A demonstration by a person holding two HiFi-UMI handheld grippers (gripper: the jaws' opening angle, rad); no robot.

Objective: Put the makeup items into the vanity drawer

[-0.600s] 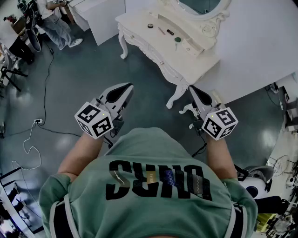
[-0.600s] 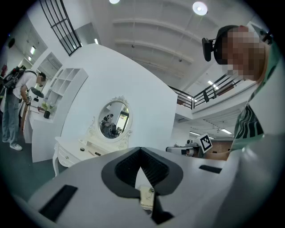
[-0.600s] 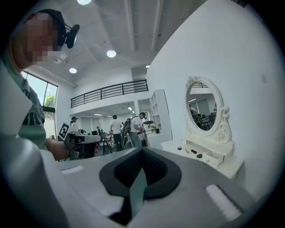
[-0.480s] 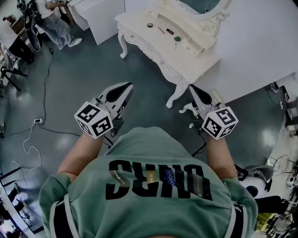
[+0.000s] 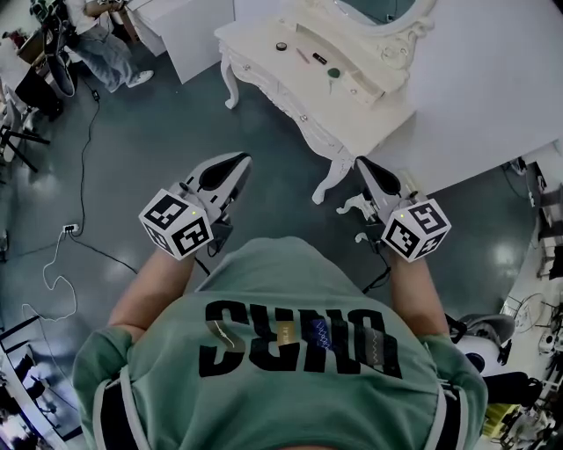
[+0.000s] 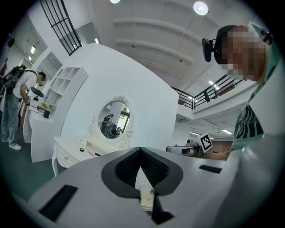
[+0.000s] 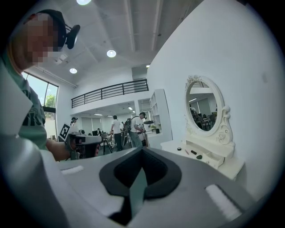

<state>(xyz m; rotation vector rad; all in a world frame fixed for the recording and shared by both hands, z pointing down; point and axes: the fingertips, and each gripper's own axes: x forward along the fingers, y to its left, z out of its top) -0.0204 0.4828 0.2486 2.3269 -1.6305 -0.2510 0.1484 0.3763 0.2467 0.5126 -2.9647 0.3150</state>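
Observation:
The white vanity (image 5: 308, 97) stands ahead at the top of the head view, with an oval mirror (image 7: 202, 104). On its top lie a small round compact (image 5: 281, 46), a thin pink stick (image 5: 303, 55), a black item (image 5: 320, 59) and a green item (image 5: 333, 74). My left gripper (image 5: 227, 165) is held over the floor, well short of the vanity, shut and with nothing in it (image 6: 140, 151). To the right, near the vanity's front leg, my right gripper (image 5: 365, 167) also has its jaws together on nothing (image 7: 141, 152). A small upper drawer (image 7: 211, 159) looks pulled out.
A white cabinet (image 5: 189, 26) stands left of the vanity, with a person (image 5: 97, 44) beside it. Cables (image 5: 75, 230) run across the dark floor on the left. A white wall panel (image 5: 475, 79) rises behind the vanity. Equipment (image 5: 501, 352) crowds the right edge.

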